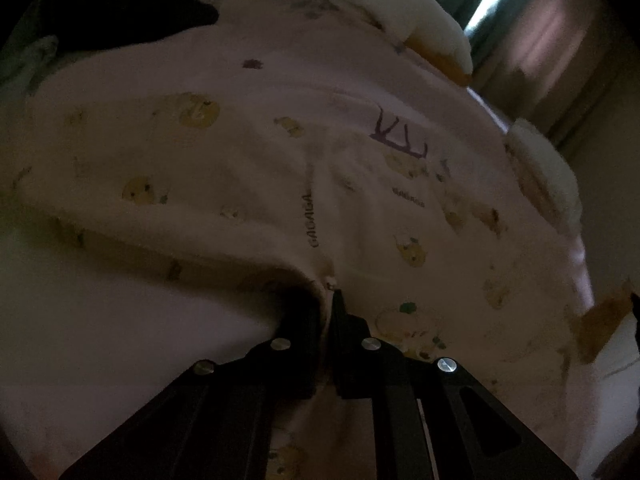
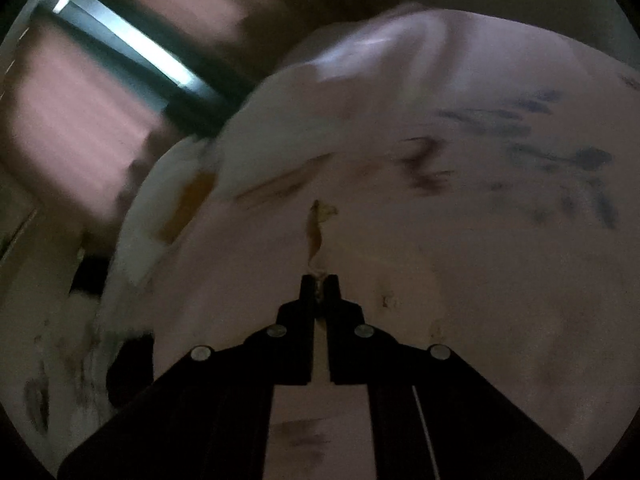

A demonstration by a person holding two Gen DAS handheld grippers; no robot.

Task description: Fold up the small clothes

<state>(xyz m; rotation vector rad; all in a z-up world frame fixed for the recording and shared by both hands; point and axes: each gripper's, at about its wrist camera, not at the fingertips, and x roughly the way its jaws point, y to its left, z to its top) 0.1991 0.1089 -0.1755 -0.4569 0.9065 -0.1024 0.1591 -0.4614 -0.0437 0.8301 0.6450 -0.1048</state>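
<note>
While I lift the printed garment (image 1: 304, 152) clear to spread it, my left gripper (image 1: 327, 294) and right gripper (image 2: 319, 280) each clench its fabric edge.

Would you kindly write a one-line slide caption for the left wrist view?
Left gripper shut on a fold of the pale printed garment, its fabric filling the dim view.

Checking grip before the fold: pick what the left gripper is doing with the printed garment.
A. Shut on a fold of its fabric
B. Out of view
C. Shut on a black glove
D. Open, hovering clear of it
A: in the left wrist view the left gripper has its jaws closed on a raised fold of the pale printed garment.
</note>
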